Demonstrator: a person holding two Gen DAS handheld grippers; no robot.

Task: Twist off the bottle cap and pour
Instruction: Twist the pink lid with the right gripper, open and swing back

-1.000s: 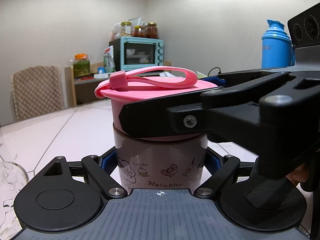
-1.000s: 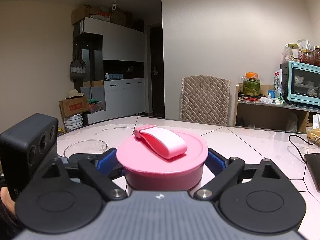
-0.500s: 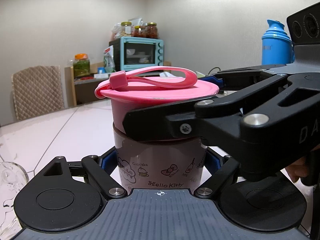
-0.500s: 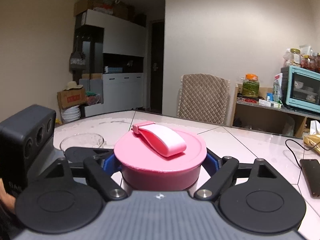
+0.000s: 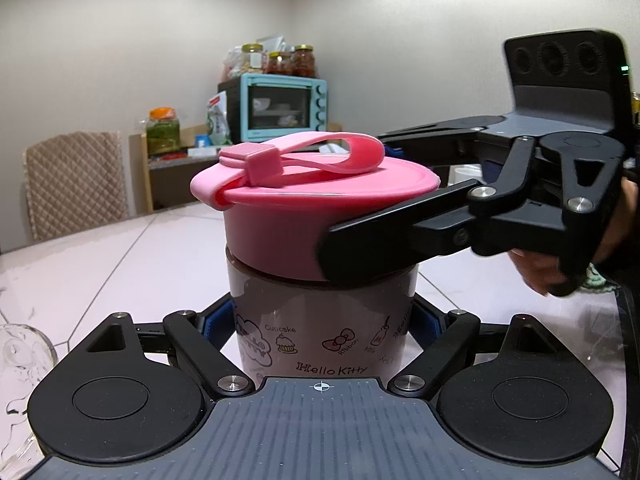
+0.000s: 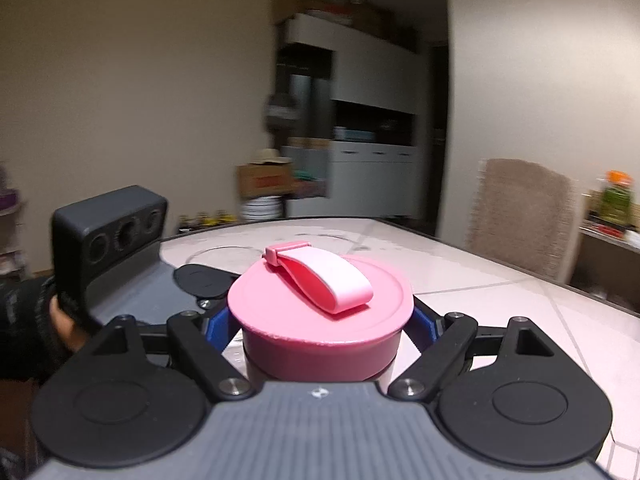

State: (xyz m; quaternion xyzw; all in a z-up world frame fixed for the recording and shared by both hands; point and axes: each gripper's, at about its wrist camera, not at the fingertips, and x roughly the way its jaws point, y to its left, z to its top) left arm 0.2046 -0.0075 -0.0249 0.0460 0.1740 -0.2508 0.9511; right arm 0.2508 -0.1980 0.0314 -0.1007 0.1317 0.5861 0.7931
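Swung round with pink cap (image 6: 320,312) since before: right claw (image 6: 320,322), clamped on it. Left claw (image 5: 322,320) clamped on bottle (image 5: 320,320), upright on bench (image 5: 100,264).

A turquoise toaster oven (image 5: 283,107) is sitting against the plain cream wall (image 5: 120,40); left of it a quilted beige chair (image 5: 74,182) is standing behind the white tiled table (image 5: 100,256).

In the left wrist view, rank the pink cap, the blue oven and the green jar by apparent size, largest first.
1. Pink cap, though it is nearest the camera, which inflates it.
2. Blue oven, far back.
3. Green jar, smallest, also far back.
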